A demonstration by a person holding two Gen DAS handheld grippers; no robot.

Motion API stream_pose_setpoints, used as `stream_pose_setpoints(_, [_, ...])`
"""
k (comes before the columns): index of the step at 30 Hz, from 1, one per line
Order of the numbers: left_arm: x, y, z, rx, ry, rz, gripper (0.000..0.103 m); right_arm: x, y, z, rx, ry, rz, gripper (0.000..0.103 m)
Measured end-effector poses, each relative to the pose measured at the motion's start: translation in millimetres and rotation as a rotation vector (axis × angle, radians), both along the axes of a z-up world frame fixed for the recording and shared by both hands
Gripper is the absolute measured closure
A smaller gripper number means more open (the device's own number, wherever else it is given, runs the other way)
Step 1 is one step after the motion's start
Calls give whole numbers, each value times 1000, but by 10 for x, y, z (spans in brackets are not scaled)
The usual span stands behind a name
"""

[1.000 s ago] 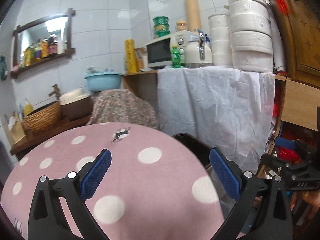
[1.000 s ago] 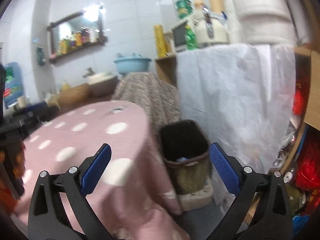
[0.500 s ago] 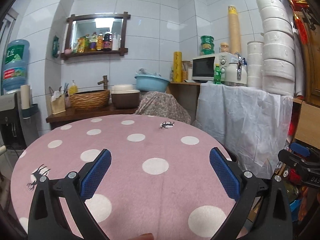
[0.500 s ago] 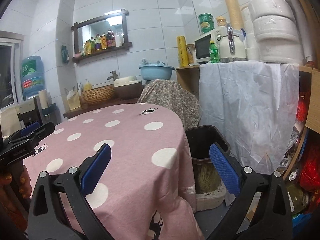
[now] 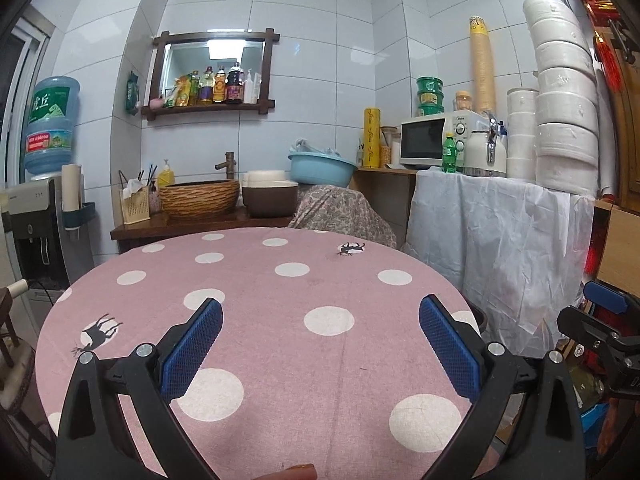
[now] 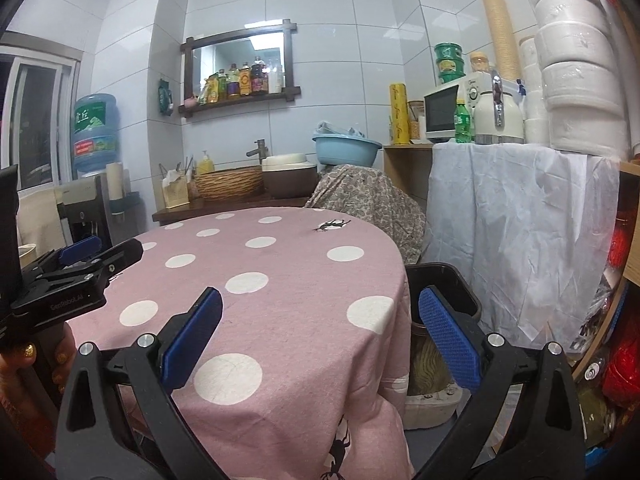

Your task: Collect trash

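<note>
My left gripper (image 5: 320,344) hangs open over the near part of a round table with a pink polka-dot cloth (image 5: 256,288); nothing lies between its blue pads. In the right wrist view my right gripper (image 6: 320,340) is open too, over the table's right edge (image 6: 384,280). A dark trash bin (image 6: 452,284) stands on the floor beside that edge, partly behind the right finger. I see no loose trash on the cloth. The left gripper (image 6: 76,264) shows at the left of the right wrist view, held by a hand (image 6: 24,360).
A counter with a woven basket (image 5: 200,198), brown bowl (image 5: 270,200) and blue basin (image 5: 322,168) runs behind the table. A white-draped shelf (image 5: 492,232) holds a microwave (image 5: 428,144), green bottle and stacked white containers. A water dispenser (image 5: 44,216) stands left.
Both cameras have pulled back and levelled. The left view swung left from the bin and table edge to face the whole tabletop. The right view rose from the bin. Both grippers stayed open.
</note>
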State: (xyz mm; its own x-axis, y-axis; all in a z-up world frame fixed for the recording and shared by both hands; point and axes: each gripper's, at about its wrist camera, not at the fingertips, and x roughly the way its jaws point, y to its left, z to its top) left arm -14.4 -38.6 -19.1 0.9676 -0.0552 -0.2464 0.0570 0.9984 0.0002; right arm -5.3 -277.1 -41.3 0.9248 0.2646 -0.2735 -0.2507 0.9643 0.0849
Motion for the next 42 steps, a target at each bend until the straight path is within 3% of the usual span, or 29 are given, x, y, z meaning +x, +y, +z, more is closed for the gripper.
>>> stream_pose_setpoints(42, [-44,25,26,-6,9,-44,5,-19,-27,-12,51,17,71,6])
